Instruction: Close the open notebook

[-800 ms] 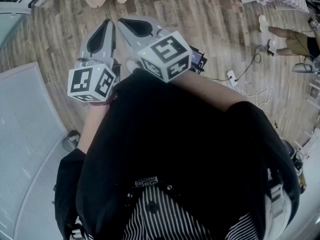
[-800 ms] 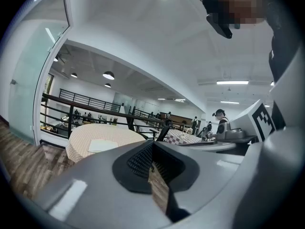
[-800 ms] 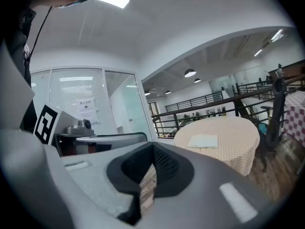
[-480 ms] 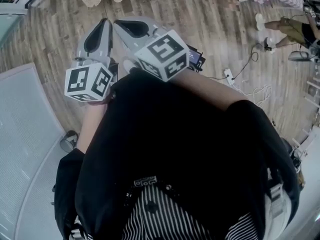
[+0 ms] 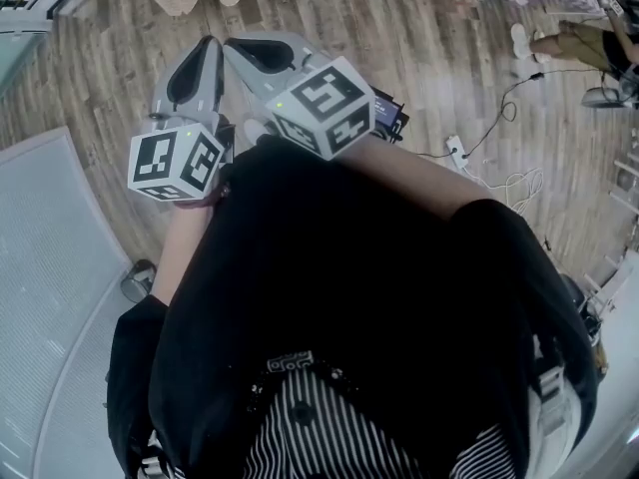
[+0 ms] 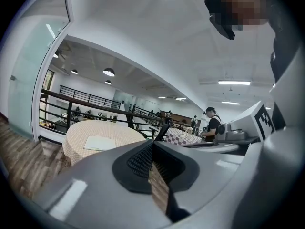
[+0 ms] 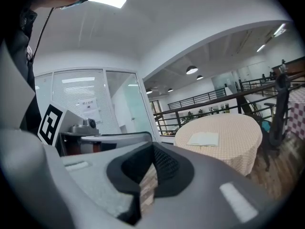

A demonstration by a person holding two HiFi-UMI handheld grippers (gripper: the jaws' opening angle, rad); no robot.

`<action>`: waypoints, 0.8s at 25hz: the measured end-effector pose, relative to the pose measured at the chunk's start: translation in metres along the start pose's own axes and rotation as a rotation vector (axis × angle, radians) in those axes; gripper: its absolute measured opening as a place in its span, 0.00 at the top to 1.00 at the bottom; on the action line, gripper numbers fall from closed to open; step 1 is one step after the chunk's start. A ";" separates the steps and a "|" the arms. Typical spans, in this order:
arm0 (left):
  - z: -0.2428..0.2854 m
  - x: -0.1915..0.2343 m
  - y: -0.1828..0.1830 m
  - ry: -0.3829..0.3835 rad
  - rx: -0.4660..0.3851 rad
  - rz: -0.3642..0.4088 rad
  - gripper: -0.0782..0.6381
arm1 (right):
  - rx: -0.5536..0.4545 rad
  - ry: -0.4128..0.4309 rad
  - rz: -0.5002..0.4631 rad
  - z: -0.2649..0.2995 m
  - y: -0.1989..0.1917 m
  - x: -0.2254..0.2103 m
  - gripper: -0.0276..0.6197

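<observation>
While you hold both tools in front of your body, the left gripper [image 6: 153,147] has its jaws closed tip to tip, with only a narrow slot lower down between the ribbed black pads [image 6: 140,159], through which floor planks show; nothing is held. The right gripper [image 7: 152,149] is in the same condition: its jaws are together at the tips, its pads [image 7: 164,163] enclose no object, and floor shows through the slot beneath. In the head view the two grippers sit side by side above the wooden floor [image 5: 429,58], their tips near each other, and their marker cubes, left [image 5: 177,165] and right [image 5: 321,108], lie close to your dark sleeves. The open notebook [image 7: 204,139] lies flat, pages up, on a round table [image 7: 233,123] covered with a checked cloth. It is well apart from both grippers and neither one touches it. The left gripper view shows the notebook left of its jaws; the right gripper view shows it right of its jaws. A dark railing [image 7: 209,99] runs behind the table. A person [image 6: 211,124] stands at a second table further back.
</observation>
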State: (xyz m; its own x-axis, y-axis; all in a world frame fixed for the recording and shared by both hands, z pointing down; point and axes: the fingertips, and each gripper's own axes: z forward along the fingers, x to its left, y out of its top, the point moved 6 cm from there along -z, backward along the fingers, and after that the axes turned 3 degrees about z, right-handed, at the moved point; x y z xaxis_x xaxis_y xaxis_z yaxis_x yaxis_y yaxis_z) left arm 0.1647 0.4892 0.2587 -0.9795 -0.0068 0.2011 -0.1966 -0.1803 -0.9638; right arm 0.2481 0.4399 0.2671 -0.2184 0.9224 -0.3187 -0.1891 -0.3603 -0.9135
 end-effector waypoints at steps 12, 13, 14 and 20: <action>0.028 -0.026 -0.007 0.006 0.010 0.027 0.88 | -0.012 0.026 0.051 -0.018 -0.002 -0.036 0.95; 0.030 -0.029 -0.008 0.004 0.010 0.034 0.88 | -0.014 0.026 0.053 -0.020 -0.003 -0.040 0.95; 0.033 -0.032 -0.009 0.002 0.011 0.041 0.88 | -0.015 0.024 0.056 -0.023 -0.004 -0.043 0.95; 0.048 -0.044 -0.011 -0.007 0.023 0.108 0.88 | -0.026 0.016 0.068 -0.031 -0.007 -0.059 0.95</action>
State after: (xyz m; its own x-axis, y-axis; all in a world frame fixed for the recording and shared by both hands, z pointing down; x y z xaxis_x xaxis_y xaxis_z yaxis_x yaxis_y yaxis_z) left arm 0.2120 0.4447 0.2690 -0.9946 -0.0343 0.0977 -0.0888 -0.2010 -0.9756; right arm 0.2918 0.3920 0.2849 -0.2149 0.8981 -0.3837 -0.1495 -0.4185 -0.8958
